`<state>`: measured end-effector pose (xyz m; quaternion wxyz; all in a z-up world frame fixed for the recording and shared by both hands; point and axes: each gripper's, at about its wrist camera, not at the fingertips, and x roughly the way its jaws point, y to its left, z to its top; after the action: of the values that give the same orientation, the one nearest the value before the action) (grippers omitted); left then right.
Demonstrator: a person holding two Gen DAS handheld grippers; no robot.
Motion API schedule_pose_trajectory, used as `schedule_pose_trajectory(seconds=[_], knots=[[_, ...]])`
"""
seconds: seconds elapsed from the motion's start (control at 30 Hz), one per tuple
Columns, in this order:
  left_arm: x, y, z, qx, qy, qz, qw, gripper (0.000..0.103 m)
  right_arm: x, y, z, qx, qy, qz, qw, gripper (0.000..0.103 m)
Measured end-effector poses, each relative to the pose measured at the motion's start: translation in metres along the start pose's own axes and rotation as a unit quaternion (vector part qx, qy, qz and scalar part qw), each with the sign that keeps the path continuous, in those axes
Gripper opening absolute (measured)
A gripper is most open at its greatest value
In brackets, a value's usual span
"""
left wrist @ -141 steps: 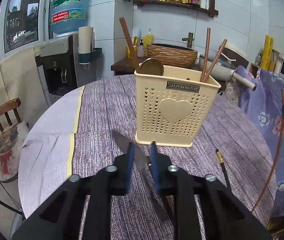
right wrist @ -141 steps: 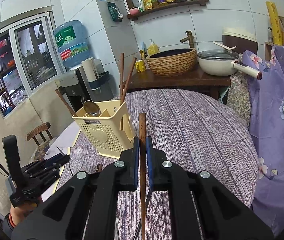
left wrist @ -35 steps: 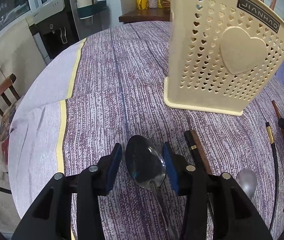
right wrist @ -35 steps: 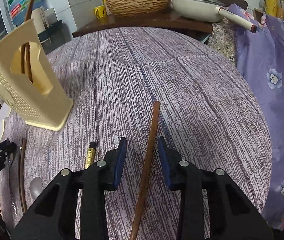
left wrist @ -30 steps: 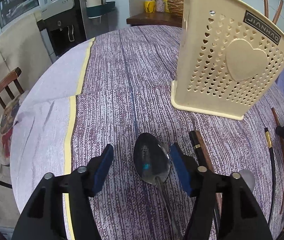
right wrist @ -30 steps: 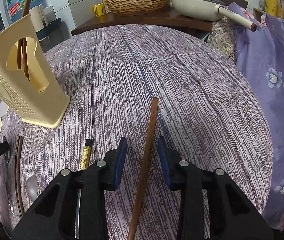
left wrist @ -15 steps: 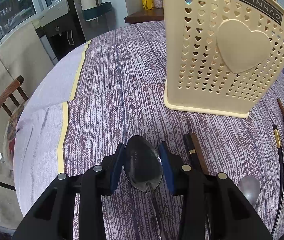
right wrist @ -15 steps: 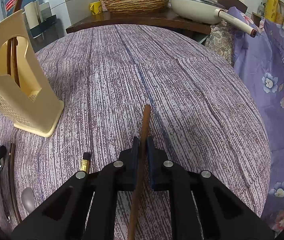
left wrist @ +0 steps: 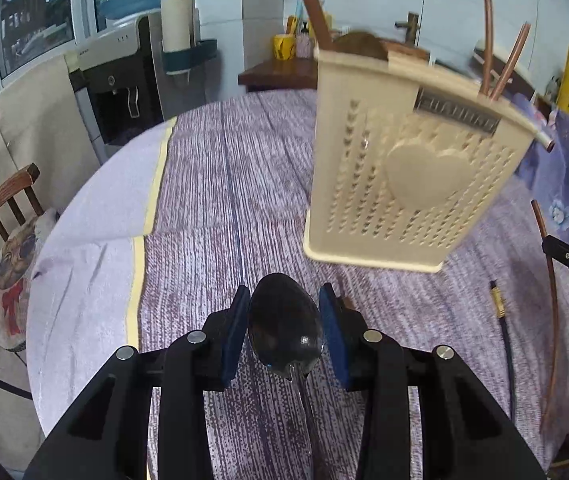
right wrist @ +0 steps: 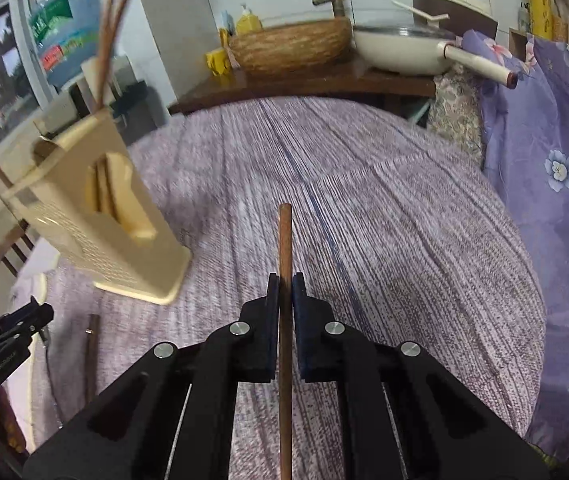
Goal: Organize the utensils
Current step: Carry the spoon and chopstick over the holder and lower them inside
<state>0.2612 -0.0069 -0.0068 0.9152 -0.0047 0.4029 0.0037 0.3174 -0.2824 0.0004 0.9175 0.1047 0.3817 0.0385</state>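
Note:
My left gripper (left wrist: 284, 300) is shut on a metal spoon (left wrist: 284, 324), bowl forward, held above the table. The cream utensil holder (left wrist: 408, 184) stands just ahead to the right, with brown chopsticks (left wrist: 500, 64) and a wooden handle in it. My right gripper (right wrist: 282, 282) is shut on a brown chopstick (right wrist: 284, 240) that points forward above the table. The holder also shows in the right wrist view (right wrist: 96, 208) at the left. A black chopstick with a gold band (left wrist: 500, 320) lies on the table.
The round table has a purple striped cloth (right wrist: 364, 200). A loose brown utensil (right wrist: 91, 356) lies near the holder's base. A wooden chair (left wrist: 8, 200) stands at the left, a water dispenser (left wrist: 120, 80) behind. A side counter holds a woven basket (right wrist: 288, 46) and a white pan (right wrist: 400, 50).
Both grippers have risen off the table with their loads: the left with the spoon, the right with the chopstick. The holder now looks farther and lower in both views.

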Motion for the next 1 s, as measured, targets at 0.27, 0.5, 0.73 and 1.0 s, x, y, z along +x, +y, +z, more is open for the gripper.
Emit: schedule_pose_trajectory(seconds=[0.27,0.5,0.73,1.0], knots=[[-0.056,0.003,0.005,-0.006,-0.07,-0.029,0.9971,0.036,-0.084,0.008,0.01,-0.021,-0.093,0.036,0.995,0.007],[-0.072,0.004,0.003,-0.004,-0.093,-0.04,0.9949,0.035,-0.121,0.013,0.001,-0.054,-0.116,0.059,0.99,0.007],[-0.08,0.008,0.003,-0.008,-0.1,-0.052,0.9936,0.035,-0.137,0.018,0.003,-0.057,-0.13,0.073,0.987,0.007],[-0.096,0.003,0.026,-0.008,-0.122,-0.075,0.9897,0.035,-0.158,0.043,0.024,-0.065,-0.169,0.117,0.977,0.007]])
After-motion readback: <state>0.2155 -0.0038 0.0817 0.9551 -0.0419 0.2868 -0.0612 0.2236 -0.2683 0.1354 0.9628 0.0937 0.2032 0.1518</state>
